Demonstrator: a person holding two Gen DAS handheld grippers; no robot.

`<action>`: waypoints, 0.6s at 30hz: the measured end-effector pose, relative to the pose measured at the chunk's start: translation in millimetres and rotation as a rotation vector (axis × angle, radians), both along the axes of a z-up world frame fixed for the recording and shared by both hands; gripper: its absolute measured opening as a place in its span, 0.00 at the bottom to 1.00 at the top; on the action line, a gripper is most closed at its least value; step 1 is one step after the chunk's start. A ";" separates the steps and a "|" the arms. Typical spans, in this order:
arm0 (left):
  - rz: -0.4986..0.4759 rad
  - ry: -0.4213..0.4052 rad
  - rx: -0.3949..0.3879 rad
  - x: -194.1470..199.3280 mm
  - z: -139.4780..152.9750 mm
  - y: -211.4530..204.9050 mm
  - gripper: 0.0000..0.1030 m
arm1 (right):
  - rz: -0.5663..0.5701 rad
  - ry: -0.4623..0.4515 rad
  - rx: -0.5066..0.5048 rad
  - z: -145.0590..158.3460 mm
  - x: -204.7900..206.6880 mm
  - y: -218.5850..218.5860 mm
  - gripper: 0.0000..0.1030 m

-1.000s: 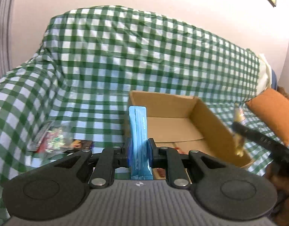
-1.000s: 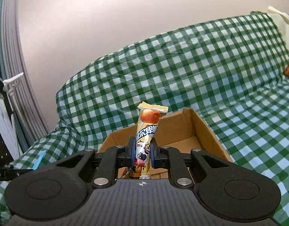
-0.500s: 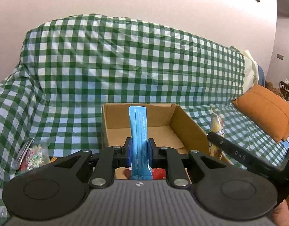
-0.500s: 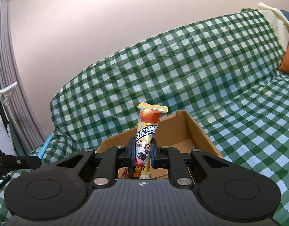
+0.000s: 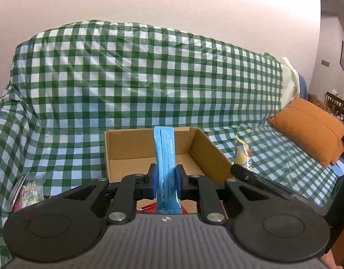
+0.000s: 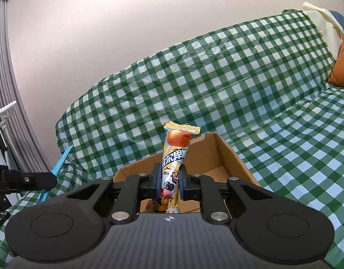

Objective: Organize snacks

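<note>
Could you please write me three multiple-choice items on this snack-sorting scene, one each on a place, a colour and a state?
1. Where does the cardboard box stand?
A. on the checked sofa cover
B. on a wooden shelf
C. on the orange cushion

2. What colour is the packet in the left gripper?
A. red
B. blue
C. purple

3. What is the state of the right gripper?
A. wide open and empty
B. shut on nothing
C. shut on a yellow packet

Answers:
1. A: the green-and-white sofa cover lies under and around the box.
2. B: a flat blue packet stands upright between the left fingers.
3. C: the right fingers press on both sides of the yellow packet, which stands above the box.
</note>
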State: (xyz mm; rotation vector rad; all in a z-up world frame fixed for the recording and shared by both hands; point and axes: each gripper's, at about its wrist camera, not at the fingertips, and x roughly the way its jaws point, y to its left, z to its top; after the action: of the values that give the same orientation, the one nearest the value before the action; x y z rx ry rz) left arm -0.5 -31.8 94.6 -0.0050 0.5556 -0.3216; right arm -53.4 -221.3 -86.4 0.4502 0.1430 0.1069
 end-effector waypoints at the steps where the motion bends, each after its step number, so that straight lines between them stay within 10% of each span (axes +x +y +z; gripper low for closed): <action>1: 0.000 -0.001 0.000 0.7 0.4 -1.2 0.17 | 0.000 -0.001 -0.002 0.1 0.2 0.2 0.16; 18: -0.007 0.000 0.002 5.9 -0.3 -13.2 0.17 | -0.001 -0.002 -0.003 0.6 0.2 0.9 0.16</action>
State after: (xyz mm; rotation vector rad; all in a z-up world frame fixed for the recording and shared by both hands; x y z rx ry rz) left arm 5.4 -44.9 94.2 -0.0013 0.5559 -0.3274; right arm -53.2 -220.3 -85.8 0.4474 0.1405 0.1061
